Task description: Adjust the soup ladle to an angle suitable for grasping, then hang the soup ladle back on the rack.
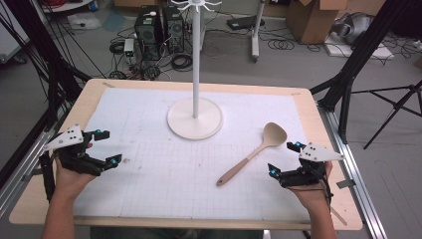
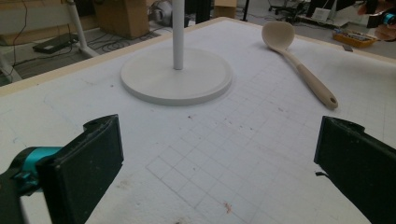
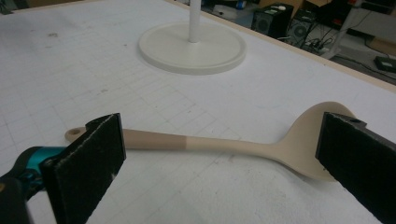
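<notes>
Spoon (image 1: 254, 154), beige, one piece, is laid flat on the white grid mat (image 1: 164, 169), bowl up toward 1 o'clock and handle end with its small hole down toward 7 o'clock; it is placed at about 4 o'clock from the round base of the white stand (image 1: 194, 117), apart from it. Right gripper (image 1: 283, 158) is held just beside the spoon at its 3 o'clock side, jaws spread wide, nothing pinched; in the right gripper view the spoon (image 3: 219, 144) is seen lying crosswise beyond the pads, not touched. Left gripper (image 1: 105, 147) is parked well apart at 9 o'clock of the mat, jaws also wide and empty; from it the spoon (image 2: 299, 65) is seen far off past the stand base (image 2: 176, 74). Likely trouble: the handle is thin, rounded and flat on the mat, so a pad could be dragged over it and the spoon skidded or spun instead of lifted. If it is pinched near the bowl, the long handle is likely to be tipped down and swung. If it is carried toward the stand, the pole could be knocked; the hooks at the top are barely seen, so hanging by the small hole is judged fiddly.
</notes>
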Action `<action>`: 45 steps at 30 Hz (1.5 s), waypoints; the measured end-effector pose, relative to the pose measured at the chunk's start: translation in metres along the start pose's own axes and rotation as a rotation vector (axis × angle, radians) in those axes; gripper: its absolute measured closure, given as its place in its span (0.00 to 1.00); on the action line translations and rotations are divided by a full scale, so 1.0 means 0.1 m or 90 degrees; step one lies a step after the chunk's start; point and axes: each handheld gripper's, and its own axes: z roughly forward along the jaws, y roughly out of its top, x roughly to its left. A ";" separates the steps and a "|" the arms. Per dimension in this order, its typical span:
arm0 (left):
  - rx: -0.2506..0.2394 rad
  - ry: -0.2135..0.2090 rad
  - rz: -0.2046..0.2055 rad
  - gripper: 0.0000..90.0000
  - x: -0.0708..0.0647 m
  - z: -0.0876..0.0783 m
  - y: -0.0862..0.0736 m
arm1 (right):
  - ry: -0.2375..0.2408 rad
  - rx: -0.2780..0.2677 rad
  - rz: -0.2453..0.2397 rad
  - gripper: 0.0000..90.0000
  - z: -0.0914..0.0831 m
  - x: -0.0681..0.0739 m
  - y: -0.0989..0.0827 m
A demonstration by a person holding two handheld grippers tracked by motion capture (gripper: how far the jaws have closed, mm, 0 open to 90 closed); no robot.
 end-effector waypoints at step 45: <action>0.026 -0.005 -0.017 0.02 0.05 0.17 -0.02 | 0.000 0.032 0.000 0.00 -0.05 0.02 -0.06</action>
